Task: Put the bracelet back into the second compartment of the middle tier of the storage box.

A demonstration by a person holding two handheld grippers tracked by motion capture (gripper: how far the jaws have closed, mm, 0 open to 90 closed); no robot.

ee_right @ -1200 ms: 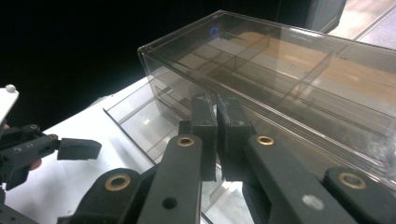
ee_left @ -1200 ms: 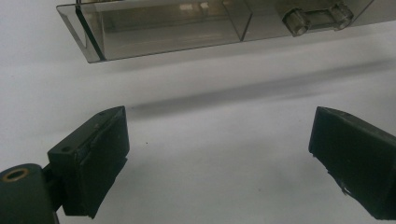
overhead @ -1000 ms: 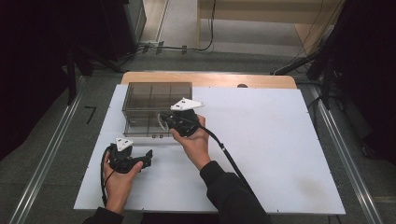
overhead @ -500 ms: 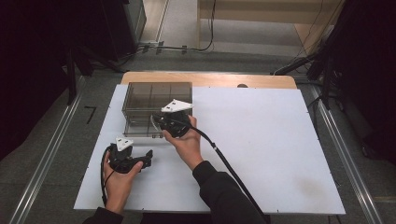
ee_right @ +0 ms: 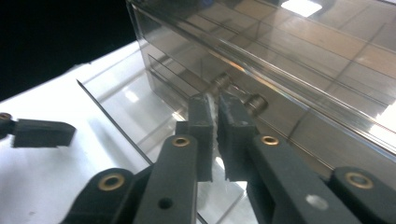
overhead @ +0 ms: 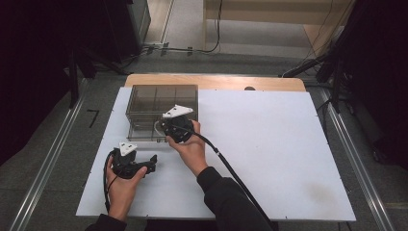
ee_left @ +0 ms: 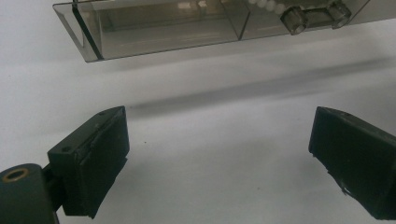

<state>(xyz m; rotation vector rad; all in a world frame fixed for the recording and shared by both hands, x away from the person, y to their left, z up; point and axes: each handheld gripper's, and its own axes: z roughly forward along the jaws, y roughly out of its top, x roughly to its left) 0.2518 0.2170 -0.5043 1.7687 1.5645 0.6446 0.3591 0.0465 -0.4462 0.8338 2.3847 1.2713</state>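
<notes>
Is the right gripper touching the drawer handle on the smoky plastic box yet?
Touching. In the right gripper view the right gripper has its jaws pinched on the clear handle of the smoky plastic box, no gap visible.

No text, label, brand, number or sign can be read anywhere: not on the smoky clear drawer box (overhead: 161, 110), nor on the white counter (overhead: 269, 144) around it.
</notes>
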